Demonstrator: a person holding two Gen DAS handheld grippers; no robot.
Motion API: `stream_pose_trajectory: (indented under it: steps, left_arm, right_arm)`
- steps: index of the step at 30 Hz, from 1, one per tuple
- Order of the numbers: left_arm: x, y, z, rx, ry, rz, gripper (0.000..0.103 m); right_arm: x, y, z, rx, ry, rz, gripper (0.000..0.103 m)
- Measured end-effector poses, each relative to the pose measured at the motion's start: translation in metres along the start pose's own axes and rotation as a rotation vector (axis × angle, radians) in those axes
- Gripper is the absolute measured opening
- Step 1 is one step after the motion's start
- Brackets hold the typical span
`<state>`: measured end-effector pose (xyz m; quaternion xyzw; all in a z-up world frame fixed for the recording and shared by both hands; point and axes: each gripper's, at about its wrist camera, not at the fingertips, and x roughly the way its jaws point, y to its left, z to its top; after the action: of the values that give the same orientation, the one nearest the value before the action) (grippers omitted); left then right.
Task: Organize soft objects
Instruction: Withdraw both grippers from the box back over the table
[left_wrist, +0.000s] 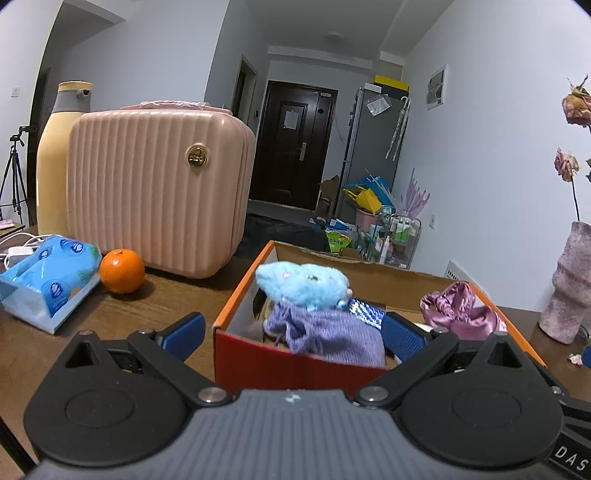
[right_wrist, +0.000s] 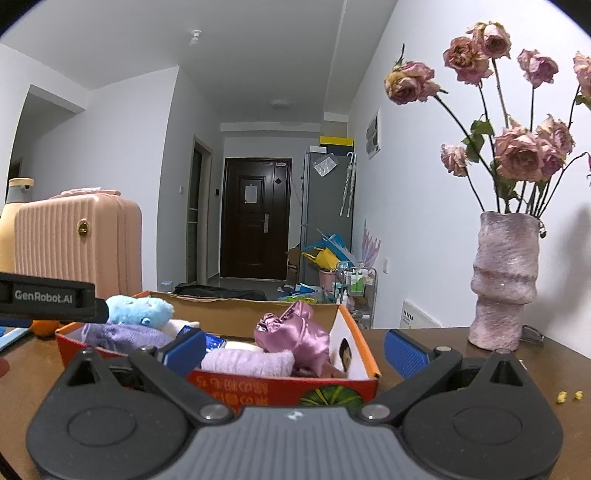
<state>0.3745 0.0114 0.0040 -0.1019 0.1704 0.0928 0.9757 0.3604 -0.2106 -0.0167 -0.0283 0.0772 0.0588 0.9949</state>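
An orange cardboard box (left_wrist: 236, 302) (right_wrist: 364, 354) stands on the wooden table and holds soft things. Inside lie a light blue plush toy (left_wrist: 301, 282) (right_wrist: 138, 308), a purple knit cloth (left_wrist: 332, 332) (right_wrist: 122, 334), a shiny pink satin pouch (left_wrist: 458, 310) (right_wrist: 295, 332) and a pale lilac towel (right_wrist: 247, 362). My left gripper (left_wrist: 295, 334) is open in front of the box's near wall, nothing between its blue pads. Open too and holding nothing, my right gripper (right_wrist: 295, 349) sits low before the box's right end. The left gripper's body (right_wrist: 48, 297) shows at the left of the right wrist view.
A pink ribbed case (left_wrist: 155, 192) (right_wrist: 77, 240) and a cream bottle (left_wrist: 59, 155) stand at the back left. An orange (left_wrist: 122, 270) and a blue tissue pack (left_wrist: 48, 277) lie left of the box. A pink vase (right_wrist: 504, 280) (left_wrist: 569, 284) of dried roses stands right.
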Motion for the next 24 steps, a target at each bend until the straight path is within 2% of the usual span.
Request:
stream_pose_trajectory:
  steps: [15,24]
  left_arm:
    - [-0.044,-0.012,-0.029,0.068,0.025,-0.043,0.103]
    - [-0.063,-0.026,-0.05,0.13,0.072,-0.081,0.103]
  right_arm:
    - [-0.055,-0.031,-0.013,-0.037,0.029,-0.046,0.103]
    - [-0.058,-0.053,-0.024,-0.047,0.145,-0.101,0.103]
